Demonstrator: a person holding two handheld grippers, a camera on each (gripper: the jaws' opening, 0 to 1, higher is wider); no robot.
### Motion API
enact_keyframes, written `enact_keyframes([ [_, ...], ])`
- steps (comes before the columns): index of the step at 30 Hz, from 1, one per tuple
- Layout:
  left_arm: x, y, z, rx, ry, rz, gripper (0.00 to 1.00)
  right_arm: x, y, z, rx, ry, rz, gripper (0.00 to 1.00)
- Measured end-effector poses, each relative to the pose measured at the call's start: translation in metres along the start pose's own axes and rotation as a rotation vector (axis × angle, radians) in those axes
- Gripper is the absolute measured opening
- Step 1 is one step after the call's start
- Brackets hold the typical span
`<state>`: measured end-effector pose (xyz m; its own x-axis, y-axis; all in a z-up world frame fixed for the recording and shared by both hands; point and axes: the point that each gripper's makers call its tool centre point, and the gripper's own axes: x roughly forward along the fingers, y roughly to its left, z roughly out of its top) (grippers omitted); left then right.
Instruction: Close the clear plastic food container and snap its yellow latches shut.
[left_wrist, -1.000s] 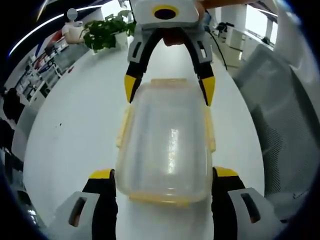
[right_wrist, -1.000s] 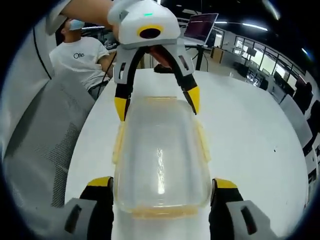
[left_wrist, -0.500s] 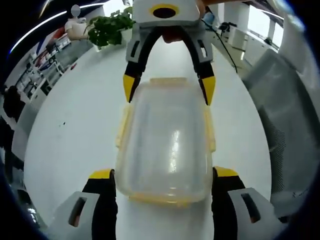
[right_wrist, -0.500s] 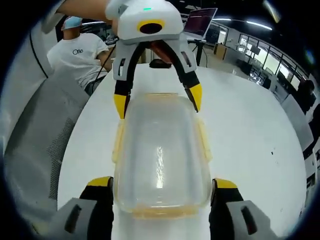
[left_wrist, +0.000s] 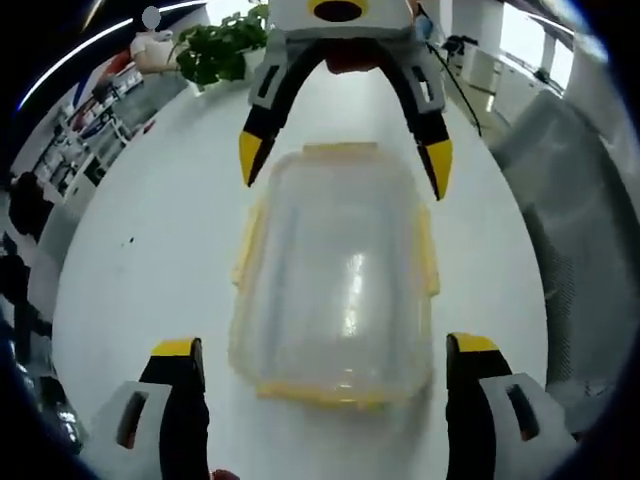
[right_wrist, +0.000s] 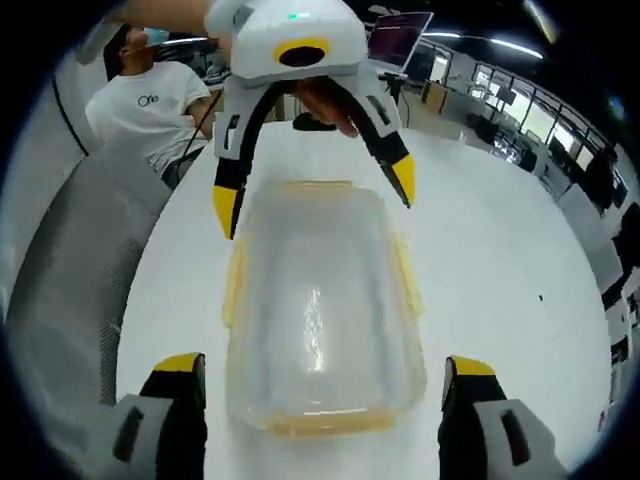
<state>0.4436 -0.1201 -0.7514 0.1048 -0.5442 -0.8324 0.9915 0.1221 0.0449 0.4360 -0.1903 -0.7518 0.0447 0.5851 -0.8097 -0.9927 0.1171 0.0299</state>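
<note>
As I look along my left gripper (left_wrist: 322, 358), its jaws stand wide apart, the clear container (left_wrist: 335, 270) between them on the white table (left_wrist: 150, 250), untouched. From my right gripper (right_wrist: 322, 375), jaws equally spread, the container (right_wrist: 318, 300) sits between, clear of both.

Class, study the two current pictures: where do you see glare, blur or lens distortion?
Left gripper view: a bright vertical glare streak on the clear container lid; fisheye bends the white table edges; the plant behind is soft. Right gripper view: a similar streak on the lid, the container's near edge is blurred, and the ceiling lights curve along the rim.
</note>
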Motion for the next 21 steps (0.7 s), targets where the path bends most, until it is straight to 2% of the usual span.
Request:
enact_keyframes([
  [2, -0.003, 0.004, -0.001, 0.017, 0.012, 0.018, 0.99, -0.002, -0.005, -0.002, -0.043, 0.023, -0.026, 0.99],
  [8, -0.010, 0.003, 0.001, 0.012, 0.009, 0.038, 0.99, -0.007, -0.002, 0.000, -0.042, 0.018, -0.035, 0.99],
  [11, -0.017, 0.000, 0.005, -0.021, -0.024, 0.052, 0.99, -0.011, 0.000, 0.001, -0.048, 0.016, -0.055, 0.99],
  [15, -0.026, -0.004, 0.005, -0.012, -0.029, 0.068, 0.99, -0.016, 0.006, 0.008, -0.054, -0.001, -0.066, 0.99],
  [18, -0.035, -0.004, 0.010, -0.039, -0.066, 0.091, 0.99, -0.024, 0.014, 0.018, -0.052, -0.031, -0.070, 0.99],
  [21, -0.041, -0.010, 0.010, -0.031, -0.064, 0.103, 0.99, -0.029, 0.020, 0.023, -0.067, -0.042, -0.081, 0.99],
])
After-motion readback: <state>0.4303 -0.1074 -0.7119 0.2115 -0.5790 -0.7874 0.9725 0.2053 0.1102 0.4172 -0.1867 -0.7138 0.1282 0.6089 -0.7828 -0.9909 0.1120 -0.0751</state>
